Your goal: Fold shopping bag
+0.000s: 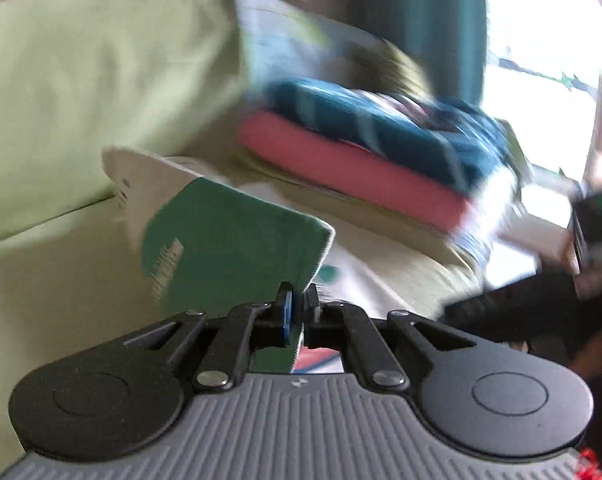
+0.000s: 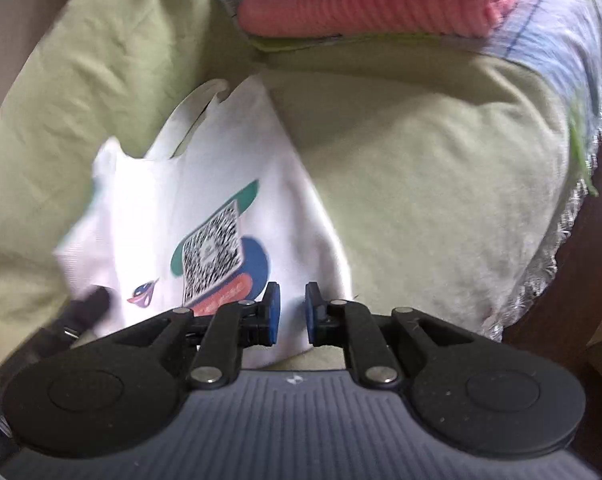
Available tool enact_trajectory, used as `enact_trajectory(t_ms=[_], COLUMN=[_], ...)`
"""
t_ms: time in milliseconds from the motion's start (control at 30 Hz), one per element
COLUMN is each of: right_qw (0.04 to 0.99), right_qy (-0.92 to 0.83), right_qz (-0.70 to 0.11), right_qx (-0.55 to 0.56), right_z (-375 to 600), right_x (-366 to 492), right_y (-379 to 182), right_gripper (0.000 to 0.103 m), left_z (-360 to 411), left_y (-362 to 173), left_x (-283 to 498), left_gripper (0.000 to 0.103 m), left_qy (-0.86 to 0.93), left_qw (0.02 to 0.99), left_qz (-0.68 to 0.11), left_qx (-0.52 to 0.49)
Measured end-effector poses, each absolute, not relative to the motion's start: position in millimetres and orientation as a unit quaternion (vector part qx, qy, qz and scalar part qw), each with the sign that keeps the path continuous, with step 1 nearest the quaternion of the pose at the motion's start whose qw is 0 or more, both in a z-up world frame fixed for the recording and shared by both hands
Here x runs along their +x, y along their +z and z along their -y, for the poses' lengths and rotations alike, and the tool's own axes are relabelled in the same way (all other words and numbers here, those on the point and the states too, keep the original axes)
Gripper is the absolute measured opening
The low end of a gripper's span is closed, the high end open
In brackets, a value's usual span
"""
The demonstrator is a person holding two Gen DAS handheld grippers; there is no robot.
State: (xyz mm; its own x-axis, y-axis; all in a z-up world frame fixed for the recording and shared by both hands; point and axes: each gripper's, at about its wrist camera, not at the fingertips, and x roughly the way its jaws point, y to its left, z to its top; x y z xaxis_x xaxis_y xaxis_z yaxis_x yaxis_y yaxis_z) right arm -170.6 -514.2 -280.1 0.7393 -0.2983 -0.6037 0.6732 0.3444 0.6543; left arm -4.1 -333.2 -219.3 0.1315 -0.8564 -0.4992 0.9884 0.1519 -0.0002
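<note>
Grey ribbed housing and black linkage arms of each hand-held tool fill the bottom of both wrist views, closest to the lens. Beyond them spreads a pale green sheet point(image 2: 421, 168) covering a bed, creased and rising at the far left into a green pillow point(image 1: 81, 80).

On the sheet's far side sits a stack of folded textiles: a thick pink knitted blanket point(image 2: 365, 4) at the bottom with a teal patterned cloth point(image 1: 381, 128) on top. The left view is heavily motion-blurred, so finer detail there cannot be made out. A dark teal curtain point(image 1: 441, 20) hangs beside a bright window at the upper right of that view.

The white shopping bag point(image 2: 205, 184) lies on the sheet, its two handle loops pointing away from the right camera. It carries a printed QR code framed by teal, blue and red shapes, plus a small bird-like logo.

In the left view a green-printed part of the bag is lifted off the bed, standing up as a stiff flap. The left gripper point(image 1: 299, 312) is clamped on the lower edge of that flap, its blue pads pressed against the fabric.

The right gripper point(image 2: 292, 312) hovers over the bag's near edge with its jaws apart, white fabric visible in the gap between the blue pads.
</note>
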Motion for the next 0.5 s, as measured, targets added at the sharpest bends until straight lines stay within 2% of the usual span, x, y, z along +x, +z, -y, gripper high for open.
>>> enact_trajectory(t_ms=[67,200,233,300,467,500], right_qw=[0.791,0.779,0.777,0.773,0.764,0.763], right_qy=[-0.307,-0.3,-0.298,-0.28,-0.247,-0.255], right_qz=[-0.186,-0.157,-0.147,-0.133,-0.126,-0.141], right_qx=[0.496,0.528,0.534,0.553,0.583,0.577], right_z=[519.5,522.5,522.3,522.3,515.3,512.2], right_x=[-177.5,-192.8,-195.7,-194.4,-176.1,-169.1], right_y=[-278.9,-278.9,-279.6,-284.1,-296.5,-299.4], right_gripper=[0.012,0.031,0.033,0.042,0.043,0.039], left_z=[350.7,357.6,354.8,354.3,349.1,348.1], left_y=[-231.4,-249.5,-253.0,-254.4,-252.2,-252.2], left_x=[-21.0,-38.9,-41.4,-34.0,-20.5,-20.2], left_gripper=[0.0,0.003,0.008,0.011,0.011,0.011], left_qy=[-0.647,-0.655,-0.651,-0.649,-0.639,-0.636], left_qw=[0.709,0.686,0.687,0.687,0.698,0.701], left_qz=[-0.196,-0.209,-0.208,-0.218,-0.239,-0.235], left_qx=[0.2,0.238,0.246,0.244,0.217,0.221])
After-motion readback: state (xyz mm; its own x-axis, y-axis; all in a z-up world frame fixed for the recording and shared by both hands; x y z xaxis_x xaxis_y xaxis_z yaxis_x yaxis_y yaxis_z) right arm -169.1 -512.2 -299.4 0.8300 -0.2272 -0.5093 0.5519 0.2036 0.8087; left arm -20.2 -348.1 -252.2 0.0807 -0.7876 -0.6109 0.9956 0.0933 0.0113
